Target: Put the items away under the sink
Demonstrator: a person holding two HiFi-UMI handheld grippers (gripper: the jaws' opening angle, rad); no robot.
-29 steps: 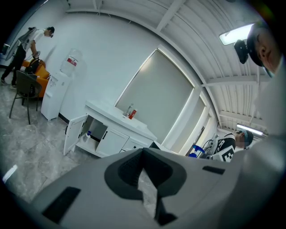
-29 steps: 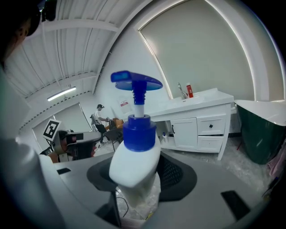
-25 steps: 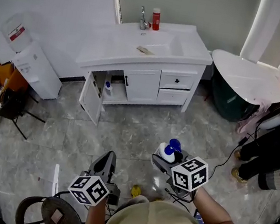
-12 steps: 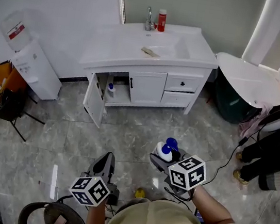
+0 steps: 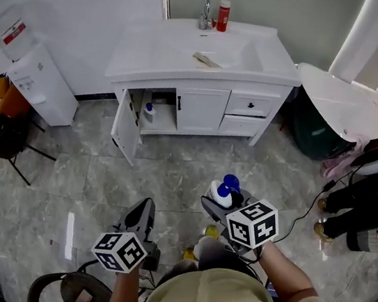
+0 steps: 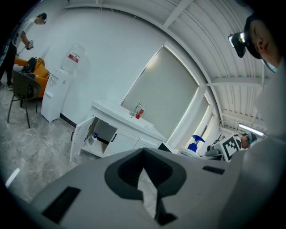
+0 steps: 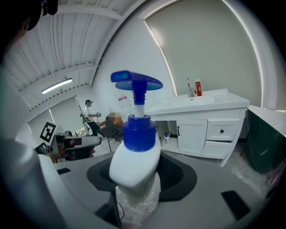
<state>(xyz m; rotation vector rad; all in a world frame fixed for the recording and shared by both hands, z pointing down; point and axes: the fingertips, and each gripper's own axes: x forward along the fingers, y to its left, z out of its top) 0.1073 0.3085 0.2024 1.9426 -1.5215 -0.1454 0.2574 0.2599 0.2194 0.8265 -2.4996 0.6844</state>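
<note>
**Pump bottle held short of the sink cabinet**

The right tool (image 7: pixel 136 183) gripped the lower body of an upright white pump bottle (image 7: pixel 138 134). The left tool (image 6: pixel 147 188) was closed and empty. The open cabinet (image 5: pixel 153 115) under the sink (image 5: pixel 221 53) lay well apart. The bottle's smooth plastic likely slips and flexes, so hold the body, not the pump.

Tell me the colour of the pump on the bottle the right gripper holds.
Blue pump, white bottle; clearest in the right gripper view.
</note>
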